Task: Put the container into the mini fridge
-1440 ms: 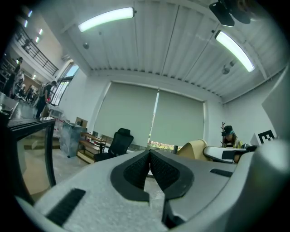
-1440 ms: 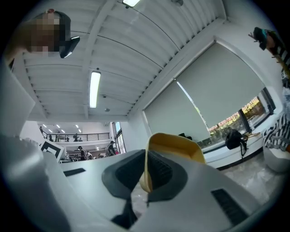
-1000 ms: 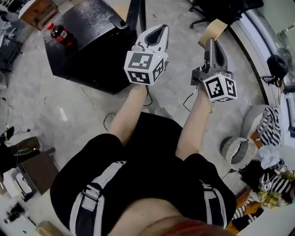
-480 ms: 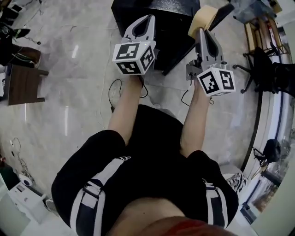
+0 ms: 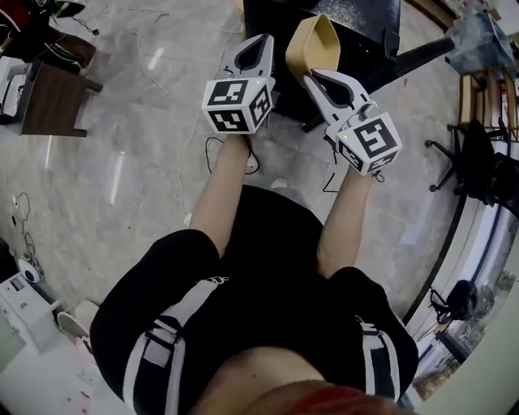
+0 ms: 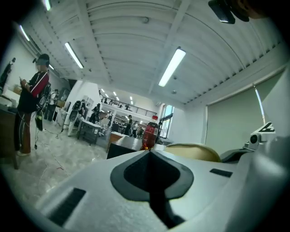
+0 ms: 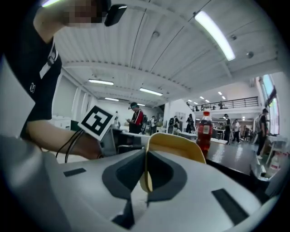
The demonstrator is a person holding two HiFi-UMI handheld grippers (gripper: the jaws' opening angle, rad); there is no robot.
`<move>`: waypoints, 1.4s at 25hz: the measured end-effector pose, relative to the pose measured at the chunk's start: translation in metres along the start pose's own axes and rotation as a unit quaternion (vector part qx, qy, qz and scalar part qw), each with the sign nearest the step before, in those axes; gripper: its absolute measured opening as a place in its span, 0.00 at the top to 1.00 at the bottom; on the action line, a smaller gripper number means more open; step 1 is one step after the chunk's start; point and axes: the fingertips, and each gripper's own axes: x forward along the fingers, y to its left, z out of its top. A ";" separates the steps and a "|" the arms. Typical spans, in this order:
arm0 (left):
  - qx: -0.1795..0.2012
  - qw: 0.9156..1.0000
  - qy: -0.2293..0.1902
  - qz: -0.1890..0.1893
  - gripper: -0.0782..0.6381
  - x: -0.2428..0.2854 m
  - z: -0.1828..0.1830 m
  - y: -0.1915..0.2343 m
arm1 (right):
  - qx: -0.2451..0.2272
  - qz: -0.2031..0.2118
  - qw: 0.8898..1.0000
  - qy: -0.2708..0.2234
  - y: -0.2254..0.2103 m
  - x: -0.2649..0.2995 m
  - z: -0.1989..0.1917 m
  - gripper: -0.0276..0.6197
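Note:
The container (image 5: 313, 42) is a tan, thin-walled bowl, held by its rim in my right gripper (image 5: 313, 75), which is shut on it. In the right gripper view the rim (image 7: 146, 179) runs edge-on between the jaws and the bowl (image 7: 177, 146) rises beyond them. My left gripper (image 5: 258, 40) is beside it on the left, shut and holding nothing (image 6: 149, 154). The black mini fridge (image 5: 357, 18) stands just beyond both grippers. A red cola bottle (image 6: 149, 132) stands on its top (image 6: 123, 144) and also shows as the bottle (image 7: 205, 131) in the right gripper view.
A dark wooden stool (image 5: 53, 101) stands at the far left on the grey stone floor. Cables (image 5: 212, 154) lie on the floor under my left arm. An office chair (image 5: 480, 162) stands at the right. A standing person (image 6: 31, 102) and tables show in the background.
The view has swung round, so the black fridge now lies straight ahead of both grippers. My right gripper with the container has moved left, closer to the left gripper, and tilted.

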 end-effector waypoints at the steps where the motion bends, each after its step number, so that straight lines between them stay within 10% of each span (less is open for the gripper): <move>1: 0.002 1.000 0.004 0.001 0.88 0.002 -0.003 0.004 | -0.014 0.011 1.000 0.024 0.004 0.006 -0.009 0.93; 11: 0.011 0.998 0.054 -0.007 0.88 0.041 -0.037 0.031 | -0.100 0.001 0.975 0.201 -0.029 0.056 -0.104 0.93; 21: 0.028 0.999 0.018 0.022 0.88 0.054 0.005 0.090 | -0.180 0.000 0.942 0.283 -0.098 0.117 -0.146 0.93; 35: 0.027 1.000 -0.001 -0.003 0.88 0.063 0.027 0.075 | -0.040 -0.104 0.976 0.188 -0.132 0.115 -0.130 0.92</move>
